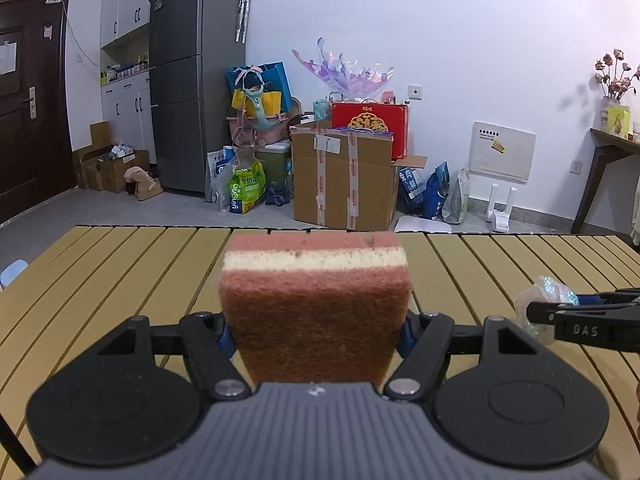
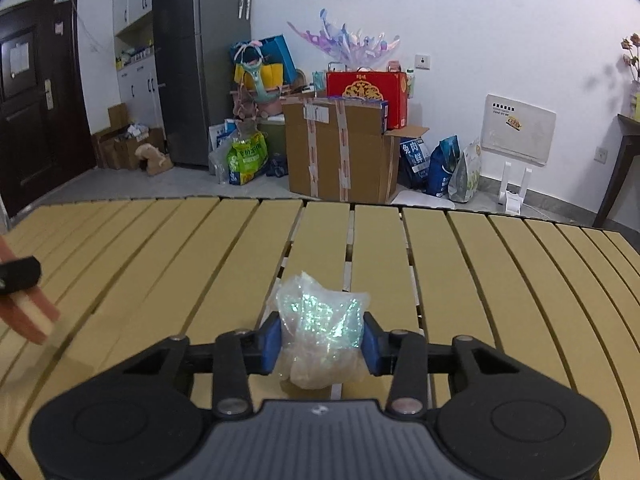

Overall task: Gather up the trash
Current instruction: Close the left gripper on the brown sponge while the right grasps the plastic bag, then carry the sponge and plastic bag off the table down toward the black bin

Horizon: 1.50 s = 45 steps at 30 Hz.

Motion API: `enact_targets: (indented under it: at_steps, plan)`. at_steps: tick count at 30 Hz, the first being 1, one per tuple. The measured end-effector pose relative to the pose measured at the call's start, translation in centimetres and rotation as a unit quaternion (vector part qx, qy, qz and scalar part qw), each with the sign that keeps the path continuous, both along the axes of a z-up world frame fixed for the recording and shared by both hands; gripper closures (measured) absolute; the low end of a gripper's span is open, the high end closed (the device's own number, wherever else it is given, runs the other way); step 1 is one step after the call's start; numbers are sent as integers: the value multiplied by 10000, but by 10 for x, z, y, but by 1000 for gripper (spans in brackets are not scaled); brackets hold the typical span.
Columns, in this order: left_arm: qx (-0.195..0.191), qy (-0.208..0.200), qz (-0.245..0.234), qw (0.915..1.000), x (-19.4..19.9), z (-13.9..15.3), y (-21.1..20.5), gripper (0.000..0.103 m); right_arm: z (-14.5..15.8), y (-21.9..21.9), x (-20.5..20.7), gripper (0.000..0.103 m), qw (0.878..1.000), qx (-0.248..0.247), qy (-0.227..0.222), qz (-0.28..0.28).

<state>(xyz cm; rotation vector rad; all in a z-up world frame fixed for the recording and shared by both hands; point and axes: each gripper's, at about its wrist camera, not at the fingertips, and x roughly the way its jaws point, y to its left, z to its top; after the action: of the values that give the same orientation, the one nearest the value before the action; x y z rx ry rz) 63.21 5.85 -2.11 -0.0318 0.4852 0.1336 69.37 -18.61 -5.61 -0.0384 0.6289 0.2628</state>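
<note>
Left gripper (image 1: 316, 336) fingers pinch pink sponge (image 1: 316, 300). Right gripper (image 2: 320, 344) fingers pinch crumpled iridescent wrapper (image 2: 322, 320), mid-surface. Slatted surface (image 2: 500, 280) bare toward its far edge.

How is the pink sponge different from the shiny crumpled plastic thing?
The pink-and-cream layered sponge is a neat, fuzzy block; the crumpled glittery clear plastic wrapper is a see-through, lumpy wad. The sponge looks bigger. The left gripper grips the sponge; the right gripper squeezes the wrapper. Both are over the yellow slatted table.
</note>
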Motion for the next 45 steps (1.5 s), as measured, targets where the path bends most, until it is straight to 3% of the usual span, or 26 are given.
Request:
enact_targets:
  at_steps: [8, 22, 36, 45]
  plan:
    - [2, -58, -68, 10000, -30, 18, -15, 33, 27, -20, -37, 66, 9993, 275, -117, 209]
    - [66, -199, -65, 9998, -114, 51, -31, 33, 64, -36, -127, 66, 9983, 297, -343, 359]
    - [12, -143, 116, 9998, -246, 72, -31, 33, 99, -47, -270, 66, 9971, 271, -547, 460]
    - [-8, -126, 220, 9997, -316, 78, -26, 33, 98, -48, -354, 66, 9971, 206, -501, 535]
